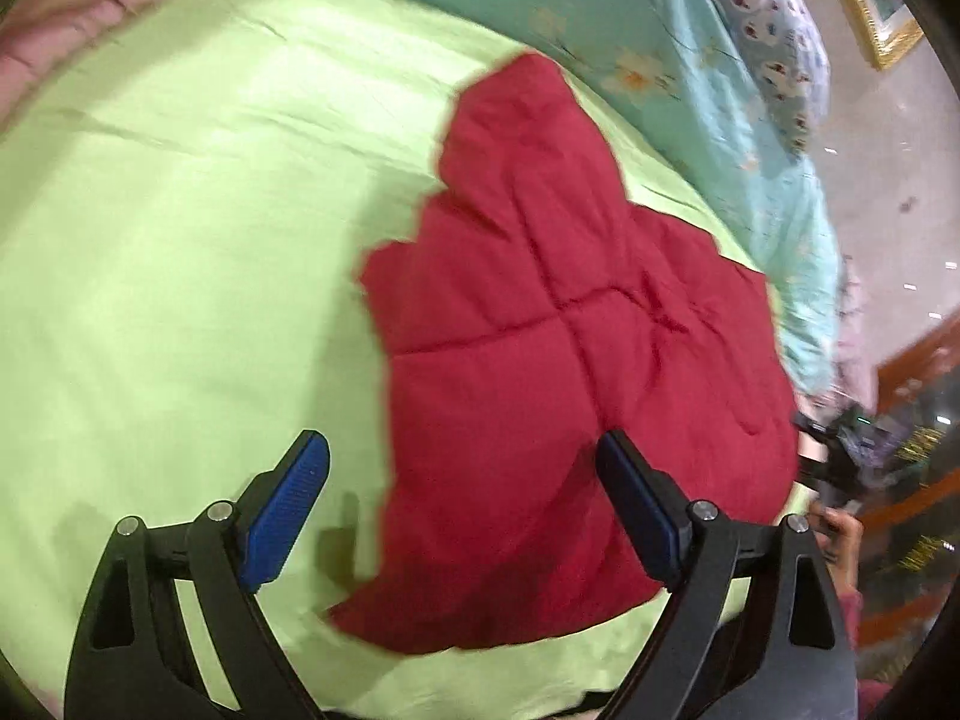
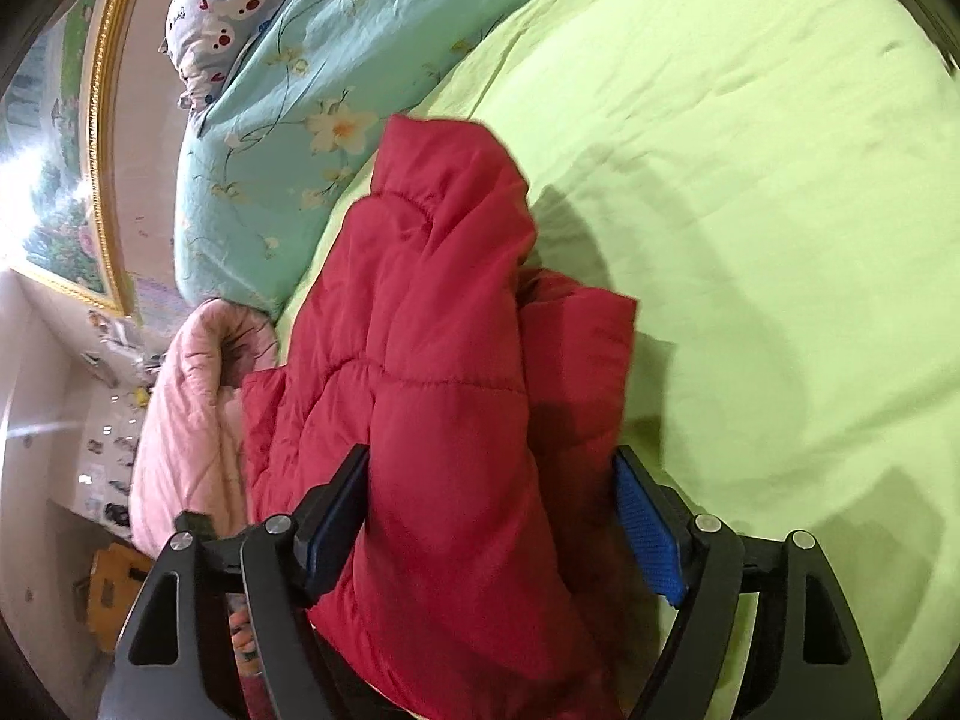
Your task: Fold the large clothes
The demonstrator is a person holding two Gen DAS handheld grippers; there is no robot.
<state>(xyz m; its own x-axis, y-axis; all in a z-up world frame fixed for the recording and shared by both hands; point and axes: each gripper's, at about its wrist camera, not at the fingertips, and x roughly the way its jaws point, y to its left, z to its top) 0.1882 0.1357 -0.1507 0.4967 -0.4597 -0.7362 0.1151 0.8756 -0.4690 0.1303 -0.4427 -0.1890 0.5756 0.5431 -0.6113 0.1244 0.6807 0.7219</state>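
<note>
a bed covered by a wide lime-green cotton sheet fills both views, with a teal flower-printed quilt along its far edge and a pale pink padded cover bunched at one side. on the sheet a quilted crimson puffer jacket is laid, partly folded, its long axis running away from both grippers toward the teal quilt. the left gripper is held with jaws released and spread wide; only the jacket's near left edge is seen between them, untouched. the right gripper is judged the nearer: its jaws straddle a raised bulge of jacket, parted, and no pinch can be made out. the flat outline is shown only by the left view; the stacked layers only by the right.
</note>
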